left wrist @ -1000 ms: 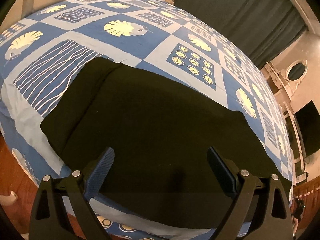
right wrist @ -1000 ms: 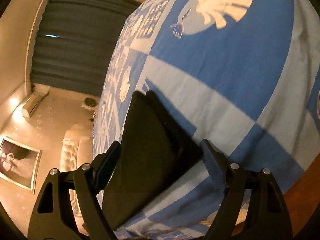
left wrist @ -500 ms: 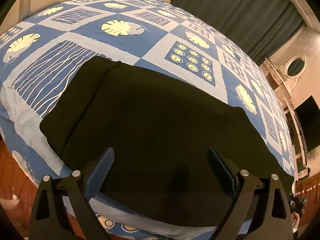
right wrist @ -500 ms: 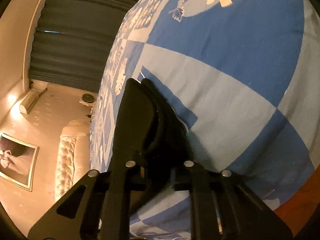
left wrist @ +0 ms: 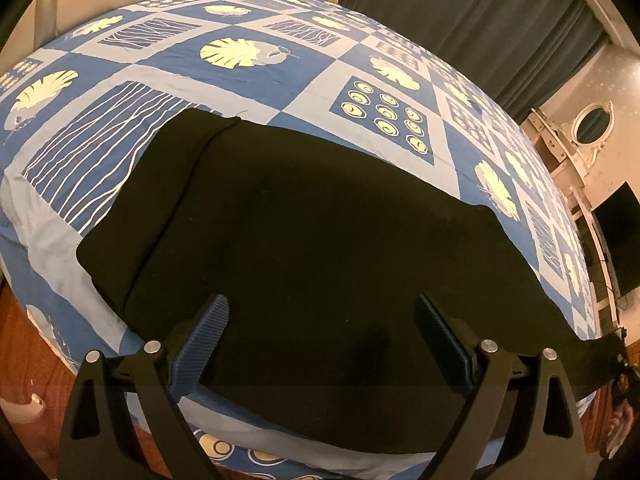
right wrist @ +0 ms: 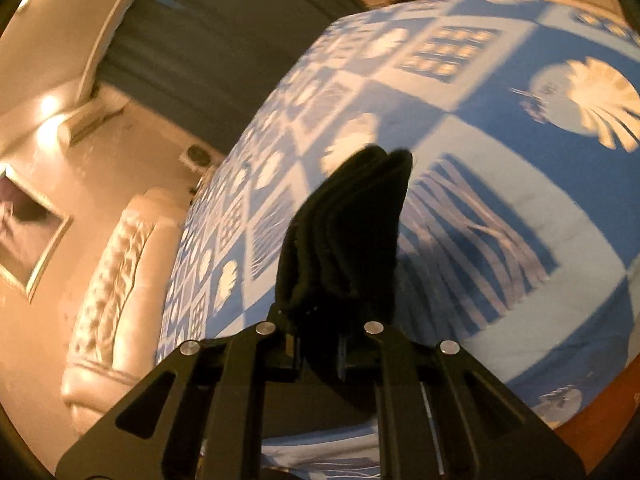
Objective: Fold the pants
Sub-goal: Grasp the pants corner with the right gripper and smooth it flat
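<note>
Left gripper [left wrist: 320,332] sits low over the near edge of the bed, pointing forward and slightly down, jaws spread wide, nothing between them. Fingers are black plastic arms with silver bolts; pads [left wrist: 202,344] are blue with a ribbed texture.

Right gripper [right wrist: 318,344] is tilted, camera rolled so the room leans; jaws pressed together, clamped on a bunched end of the pants [right wrist: 352,232]. Pinched fabric stands up from the jaws in several stacked layers, thick and soft-looking, rounded at the top. That view is motion-blurred, so finer detail is unreadable.

In the left wrist view the pants [left wrist: 320,240] lie flat on the bed near its front edge, spread sideways across most of the frame. Plain black, matte cloth, no visible pattern. At the left end a narrower under-layer sticks out past the top layer, with a straight fold line running between them. Right end tapers off toward the frame edge, lifted off the bed there.

Bedspread [left wrist: 248,80] is a blue and pale-blue patchwork print: cream leaf shapes, white wavy lines, grids of ovals. Smooth cotton look, a few light wrinkles at the left edge. Dark curtains [left wrist: 480,12] hang behind the bed. Wooden floor [left wrist: 24,344] shows bottom left. In the right wrist view a tufted cream headboard [right wrist: 112,280] and a framed picture [right wrist: 28,236] on the wall.
</note>
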Demonstrator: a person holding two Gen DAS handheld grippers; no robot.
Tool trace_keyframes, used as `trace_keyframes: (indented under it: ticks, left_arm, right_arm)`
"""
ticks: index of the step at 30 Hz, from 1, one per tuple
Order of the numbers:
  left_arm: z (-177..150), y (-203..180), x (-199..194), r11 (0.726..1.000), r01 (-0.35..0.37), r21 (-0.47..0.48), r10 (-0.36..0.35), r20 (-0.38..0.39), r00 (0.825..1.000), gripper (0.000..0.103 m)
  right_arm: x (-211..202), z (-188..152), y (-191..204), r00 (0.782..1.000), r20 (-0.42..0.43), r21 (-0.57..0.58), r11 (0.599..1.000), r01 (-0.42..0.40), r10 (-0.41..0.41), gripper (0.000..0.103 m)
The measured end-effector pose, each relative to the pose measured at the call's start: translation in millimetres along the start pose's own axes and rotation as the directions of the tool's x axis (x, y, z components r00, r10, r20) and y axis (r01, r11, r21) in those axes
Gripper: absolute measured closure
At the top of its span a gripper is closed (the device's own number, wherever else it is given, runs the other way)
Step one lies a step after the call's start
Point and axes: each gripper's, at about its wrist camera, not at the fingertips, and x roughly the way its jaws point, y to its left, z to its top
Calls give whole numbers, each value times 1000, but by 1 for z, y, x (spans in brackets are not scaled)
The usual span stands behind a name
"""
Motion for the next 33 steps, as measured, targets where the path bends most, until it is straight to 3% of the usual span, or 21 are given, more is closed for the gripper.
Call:
trace_keyframes:
  ticks: [7, 14, 24, 33]
  left_arm:
    - [-1, -2, 2, 1000, -14, 15, 14, -4, 1000, 10]
    - [-1, -3, 2, 1000, -17, 19, 17, -5, 1000, 10]
    - [-1, -3, 2, 1000, -15, 19, 16, -4, 1000, 10]
    - [-3, -4, 2, 1000, -15, 22, 16, -4, 1000, 10]
  right_arm:
    - [28, -23, 81, 998, -55, -159, 987, -21, 12, 92]
    - [67, -57, 138, 991, -130, -251, 967, -46, 13, 92]
    - [122, -115, 194, 974, -228, -331, 939, -96, 19, 92]
    - [168, -164, 214, 953, -299, -414, 907, -76, -56, 92]
